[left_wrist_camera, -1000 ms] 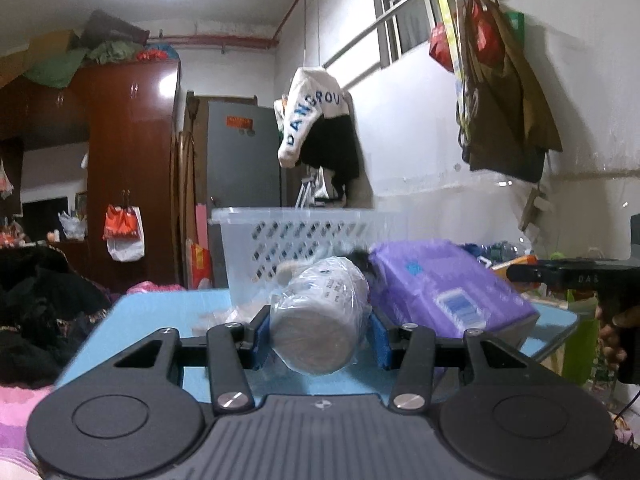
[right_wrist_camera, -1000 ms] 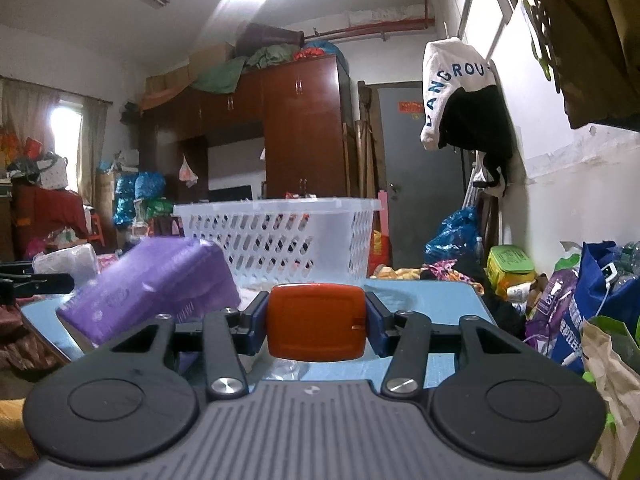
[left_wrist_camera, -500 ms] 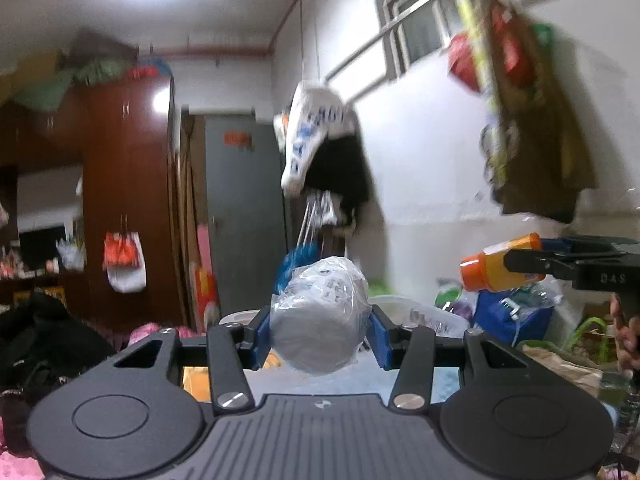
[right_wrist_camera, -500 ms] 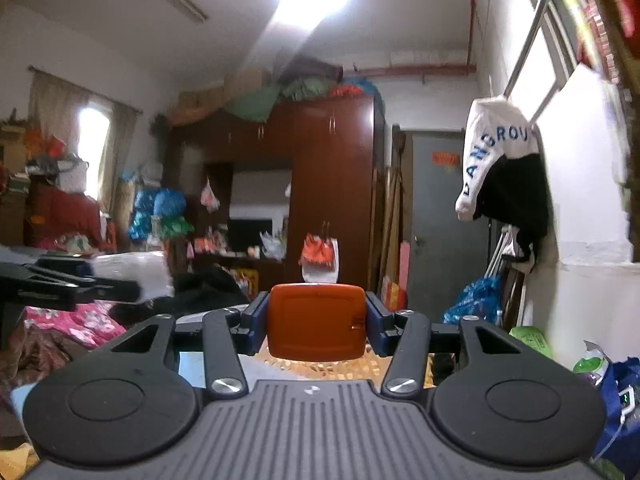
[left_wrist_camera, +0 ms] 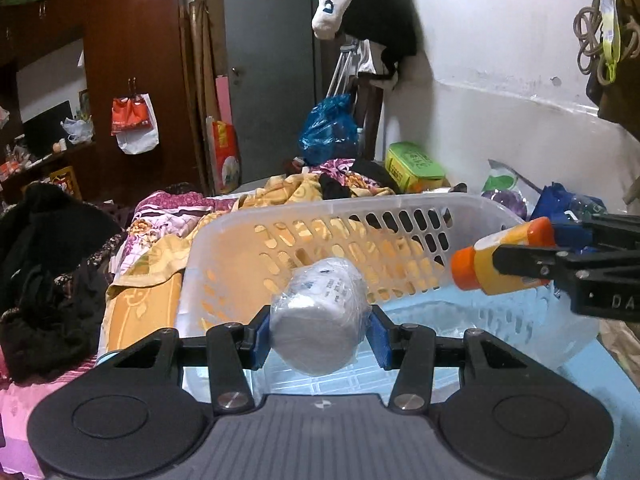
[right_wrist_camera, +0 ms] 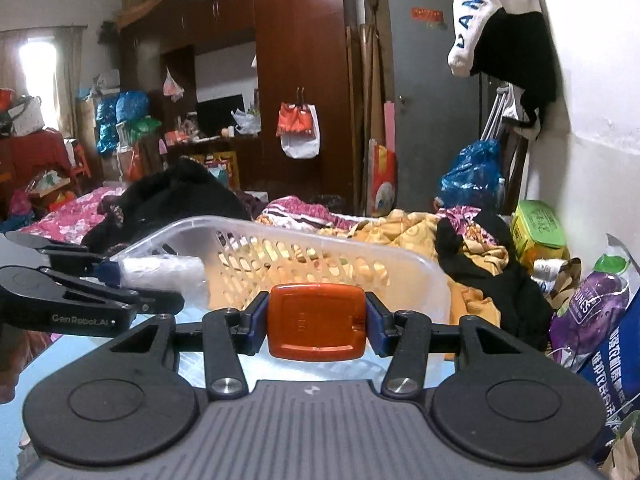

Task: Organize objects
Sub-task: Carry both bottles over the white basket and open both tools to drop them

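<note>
My left gripper [left_wrist_camera: 318,334] is shut on a white roll wrapped in clear plastic [left_wrist_camera: 320,316], held over the near side of a translucent white slotted basket [left_wrist_camera: 360,216]. From the right wrist view the same roll [right_wrist_camera: 160,272] sticks out of the left gripper [right_wrist_camera: 116,274] at the basket's left end. My right gripper [right_wrist_camera: 317,324] is shut on a yellow bottle with orange caps; its flat orange end [right_wrist_camera: 317,322] faces the camera. In the left wrist view that bottle [left_wrist_camera: 504,258] hangs over the basket's right end. The basket [right_wrist_camera: 340,248] stands on a light blue table [left_wrist_camera: 592,368].
Heaped yellow and purple cloths [left_wrist_camera: 304,188] and black clothing [right_wrist_camera: 492,276] lie behind the basket. A green box [right_wrist_camera: 538,226], a purple packet [right_wrist_camera: 592,308] and bags crowd the right wall. A dark wardrobe [right_wrist_camera: 300,80] and grey door [left_wrist_camera: 272,60] stand further back.
Both grippers have risen and swung forward over the table, then tilted down, so the basket is now seen from above. Each still holds its object. The purple pack has left view.
</note>
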Demonstrator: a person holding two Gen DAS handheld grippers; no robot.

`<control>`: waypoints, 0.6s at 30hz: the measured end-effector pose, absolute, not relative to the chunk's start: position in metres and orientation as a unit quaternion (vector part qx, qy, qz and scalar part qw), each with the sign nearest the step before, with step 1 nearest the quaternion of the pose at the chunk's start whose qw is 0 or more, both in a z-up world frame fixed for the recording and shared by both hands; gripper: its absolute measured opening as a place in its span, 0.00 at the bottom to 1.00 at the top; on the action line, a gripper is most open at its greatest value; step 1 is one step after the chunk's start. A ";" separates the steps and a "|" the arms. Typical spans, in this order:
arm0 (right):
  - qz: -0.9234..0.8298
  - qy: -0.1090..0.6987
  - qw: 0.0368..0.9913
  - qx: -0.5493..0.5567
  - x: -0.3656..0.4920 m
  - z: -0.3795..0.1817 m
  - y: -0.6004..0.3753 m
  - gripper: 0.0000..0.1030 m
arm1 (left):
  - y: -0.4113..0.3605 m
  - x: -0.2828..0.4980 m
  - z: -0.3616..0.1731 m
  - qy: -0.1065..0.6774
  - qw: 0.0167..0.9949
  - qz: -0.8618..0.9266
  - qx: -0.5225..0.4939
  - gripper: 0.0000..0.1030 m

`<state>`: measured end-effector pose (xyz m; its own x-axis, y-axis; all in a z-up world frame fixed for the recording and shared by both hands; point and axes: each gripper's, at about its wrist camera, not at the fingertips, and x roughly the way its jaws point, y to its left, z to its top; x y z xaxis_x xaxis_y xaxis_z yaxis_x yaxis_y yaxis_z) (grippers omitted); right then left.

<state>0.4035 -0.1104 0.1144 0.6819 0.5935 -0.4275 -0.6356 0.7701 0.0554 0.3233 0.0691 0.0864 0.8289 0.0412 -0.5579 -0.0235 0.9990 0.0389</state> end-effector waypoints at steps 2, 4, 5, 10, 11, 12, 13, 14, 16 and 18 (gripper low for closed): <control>0.333 0.219 0.916 -0.047 0.405 0.112 -0.112 0.51 | 0.068 0.326 0.087 0.291 0.956 0.015 0.016 0.51; 0.336 0.219 0.915 -0.048 0.405 0.115 -0.114 0.51 | 0.067 0.332 0.085 0.296 0.955 0.018 0.016 0.51; 0.340 0.219 0.913 -0.049 0.405 0.115 -0.114 0.51 | 0.068 0.334 0.084 0.297 0.954 0.020 0.016 0.51; 0.343 0.223 0.910 -0.060 0.405 0.113 -0.109 0.51 | 0.067 0.338 0.081 0.296 0.955 0.026 0.014 0.51; 0.343 0.223 0.910 -0.059 0.405 0.113 -0.109 0.51 | 0.067 0.339 0.081 0.296 0.955 0.023 0.011 0.51; 0.344 0.219 0.911 -0.059 0.404 0.113 -0.109 0.51 | 0.067 0.338 0.080 0.293 0.956 0.027 0.015 0.51; 0.344 0.213 0.912 -0.060 0.403 0.114 -0.108 0.51 | 0.065 0.338 0.081 0.282 0.958 0.037 0.026 0.54; 0.341 0.207 0.915 -0.062 0.400 0.115 -0.107 0.51 | 0.063 0.337 0.081 0.270 0.961 0.046 0.036 0.64; 0.339 0.196 0.918 -0.058 0.398 0.118 -0.109 0.68 | 0.061 0.332 0.084 0.249 0.965 0.062 0.046 0.88; 0.336 0.173 0.925 -0.043 0.392 0.122 -0.116 0.95 | 0.059 0.324 0.088 0.228 0.971 0.060 0.048 0.90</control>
